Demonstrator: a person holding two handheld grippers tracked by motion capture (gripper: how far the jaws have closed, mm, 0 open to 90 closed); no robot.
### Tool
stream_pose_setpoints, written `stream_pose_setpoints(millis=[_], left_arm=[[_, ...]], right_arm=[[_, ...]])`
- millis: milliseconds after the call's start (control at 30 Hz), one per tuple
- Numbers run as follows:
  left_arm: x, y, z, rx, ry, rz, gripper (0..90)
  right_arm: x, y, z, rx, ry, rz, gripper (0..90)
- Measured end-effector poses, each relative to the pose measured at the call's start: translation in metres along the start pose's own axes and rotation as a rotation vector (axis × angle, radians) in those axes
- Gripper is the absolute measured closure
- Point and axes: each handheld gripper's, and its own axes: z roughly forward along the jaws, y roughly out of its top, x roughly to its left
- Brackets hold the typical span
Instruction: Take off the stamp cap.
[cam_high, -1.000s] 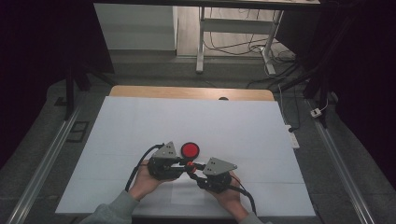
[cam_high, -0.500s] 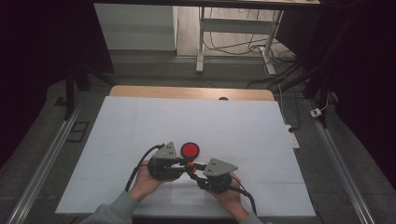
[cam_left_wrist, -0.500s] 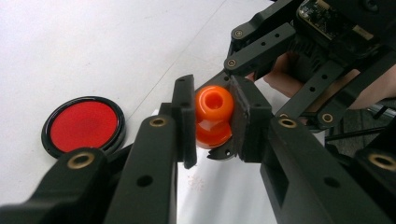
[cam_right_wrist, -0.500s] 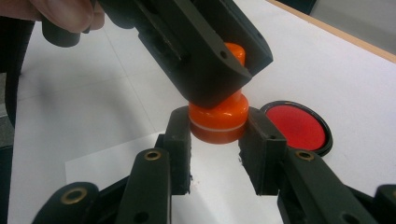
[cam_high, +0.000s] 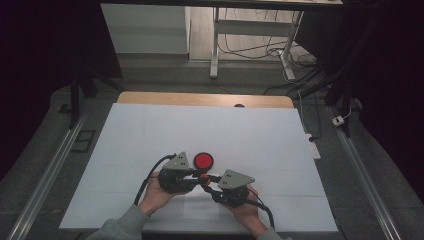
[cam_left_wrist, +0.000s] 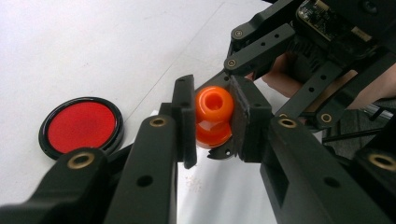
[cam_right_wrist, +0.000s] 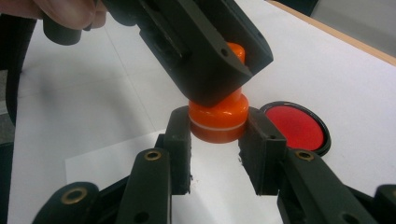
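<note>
Left gripper view: left tongs and right tongs both clamp the orange stamp just beside the red ink pad; uneven pull could pop it loose

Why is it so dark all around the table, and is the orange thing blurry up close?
In the high view, light falls on the white table while the room around it stays nearly black. In the left gripper view, the orange stamp is fairly sharp and shiny with soft glare; the nearest black jaws look soft. In the right gripper view, the red ink pad is clear, and the left gripper casts shade.
</note>
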Motion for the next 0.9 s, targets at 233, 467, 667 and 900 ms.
stream_pose_setpoints(millis=[233, 467, 667, 900], left_arm=[[-0.0007, 0.0006, -0.0003, -0.005, 0.004, 0.002, 72.9], [-0.0012, 0.0008, 0.0, 0.003, 0.0, 0.006, 72.9], [-0.0017, 0.001, -0.0002, 0.001, 0.002, 0.004, 72.9], [-0.0019, 0.0014, -0.0006, -0.003, 0.004, 0.0, 72.9]], right_arm=[[-0.0017, -0.0006, -0.0002, -0.011, 0.015, 0.022, 64.7], [-0.0007, -0.0002, -0.0008, 0.001, 0.016, 0.007, 64.7], [-0.0018, 0.0002, -0.001, 0.001, 0.022, -0.004, 64.7], [-0.002, 0.0, -0.0017, -0.007, 0.019, 0.015, 64.7]])
